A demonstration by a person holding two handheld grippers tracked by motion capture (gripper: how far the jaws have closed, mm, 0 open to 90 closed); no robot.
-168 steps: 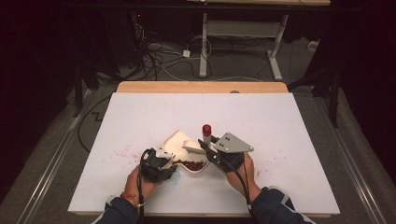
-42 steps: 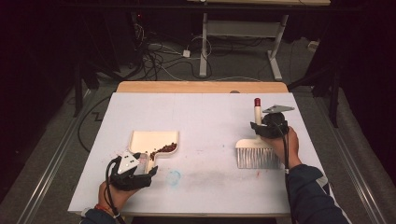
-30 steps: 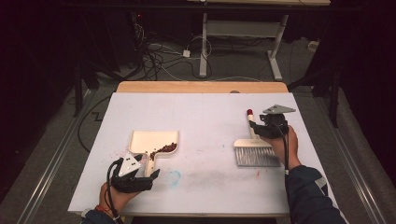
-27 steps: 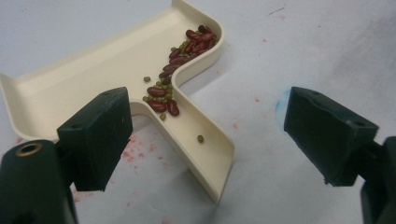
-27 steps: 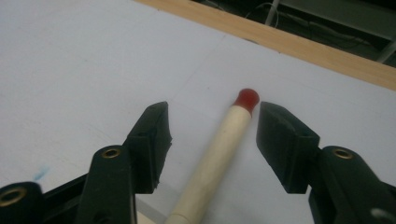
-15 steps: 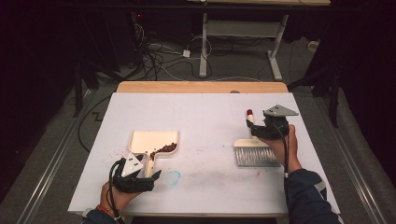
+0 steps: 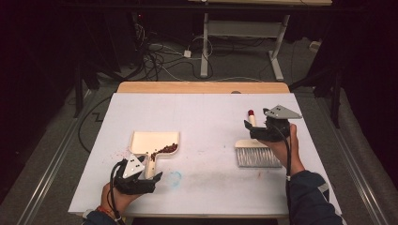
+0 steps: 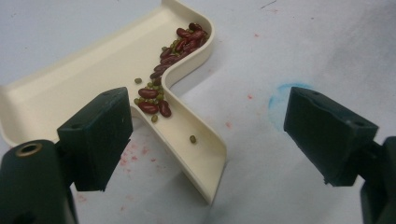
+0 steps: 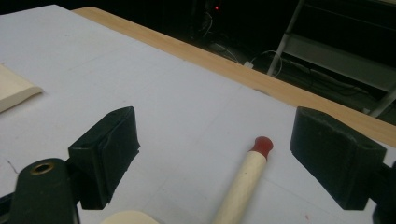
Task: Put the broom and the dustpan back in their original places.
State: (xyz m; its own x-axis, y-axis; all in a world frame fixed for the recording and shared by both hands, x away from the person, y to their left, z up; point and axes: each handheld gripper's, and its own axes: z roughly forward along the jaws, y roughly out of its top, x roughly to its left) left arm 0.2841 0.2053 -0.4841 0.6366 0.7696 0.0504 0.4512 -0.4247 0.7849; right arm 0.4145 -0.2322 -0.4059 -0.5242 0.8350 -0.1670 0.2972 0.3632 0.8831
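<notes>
White worktop: beans sit in dustpan, brush lies flat; both hand-held grippers spread, empty. Sweeping looks finished; next likely retreat.

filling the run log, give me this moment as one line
left gripper: open, over dustpan handle | right gripper: open, over brush handle | beans: in dustpan | table: faint red specks, blue smudge

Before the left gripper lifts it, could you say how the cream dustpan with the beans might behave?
The dustpan looks like thin rigid plastic, so probably light and stiff. Its loose beans would likely roll or spill if it tilts. The open handle channel may slip between the jaws.
</notes>
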